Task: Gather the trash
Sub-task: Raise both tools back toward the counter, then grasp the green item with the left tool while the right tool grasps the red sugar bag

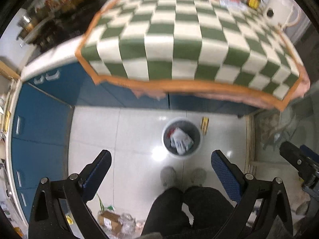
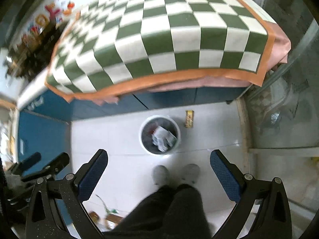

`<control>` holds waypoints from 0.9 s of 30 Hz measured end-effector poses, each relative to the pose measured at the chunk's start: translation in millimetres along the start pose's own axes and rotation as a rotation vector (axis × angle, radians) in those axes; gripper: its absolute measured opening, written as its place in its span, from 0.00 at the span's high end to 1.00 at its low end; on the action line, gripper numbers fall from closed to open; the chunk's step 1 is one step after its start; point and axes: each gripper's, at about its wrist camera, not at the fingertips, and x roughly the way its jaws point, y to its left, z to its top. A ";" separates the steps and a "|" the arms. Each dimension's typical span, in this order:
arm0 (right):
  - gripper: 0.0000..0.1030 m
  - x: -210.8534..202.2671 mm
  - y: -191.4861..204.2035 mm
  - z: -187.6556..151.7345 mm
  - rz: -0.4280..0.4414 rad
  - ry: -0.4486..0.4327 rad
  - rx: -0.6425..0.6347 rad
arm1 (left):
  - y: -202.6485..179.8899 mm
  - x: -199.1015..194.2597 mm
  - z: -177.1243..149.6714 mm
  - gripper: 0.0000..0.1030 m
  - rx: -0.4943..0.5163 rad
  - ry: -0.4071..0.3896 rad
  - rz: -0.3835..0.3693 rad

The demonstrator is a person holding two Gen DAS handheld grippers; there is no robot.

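Crumpled paper point(image 2: 163, 137) already in bin point(image 2: 144, 126) — yellow wrapper point(image 2: 189, 119) left on floor; both tongs spread, empty.

- We see a cloth point(image 1: 179, 39) checked in green and cream squares, edged with an orange band, filling the upper middle of both views; a pink layer point(image 2: 281, 45) shows under it.
- Below it, the cabinets point(image 1: 43, 119) are blue.
- The floor point(image 1: 129, 131) is glossy white tile with pale grey seams.
- The bin point(image 2: 160, 135) at centre frame has a white rim and a grey liner, holding white wrappers with touches of red and green.
- Just right of it lies a yellow packet point(image 2: 189, 118).
- Each claw, left claw point(image 1: 161, 171) and right claw point(image 2: 159, 169), is black with blue textured pads point(image 2: 224, 176).
- At the bottom, the trousers point(image 1: 189, 209) are black, the shoes point(image 2: 160, 174) light grey.
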 end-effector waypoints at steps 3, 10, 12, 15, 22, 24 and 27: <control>0.00 -20.9 -5.6 30.6 0.042 -0.060 0.060 | -1.0 -19.7 38.0 0.01 -0.018 -0.066 0.005; 0.00 -16.5 -31.9 149.8 0.110 -0.100 0.119 | -25.6 -42.8 162.1 0.01 -0.043 -0.222 0.042; 0.00 -1.0 -39.5 206.7 0.129 -0.092 0.123 | -40.6 -33.7 207.2 0.00 -0.043 -0.230 0.041; 0.00 30.8 -48.8 286.5 0.127 -0.078 0.114 | -68.2 -5.6 270.1 0.00 -0.040 -0.197 0.066; 0.00 142.8 -92.1 502.2 0.129 -0.052 0.100 | -118.3 99.0 402.5 0.01 -0.105 -0.082 0.025; 0.00 176.4 -101.5 551.8 0.106 -0.037 0.094 | -126.7 129.7 431.4 0.01 -0.110 -0.060 -0.001; 0.00 214.7 -108.1 600.1 0.090 -0.024 0.081 | -139.7 168.6 469.4 0.11 -0.109 -0.041 -0.056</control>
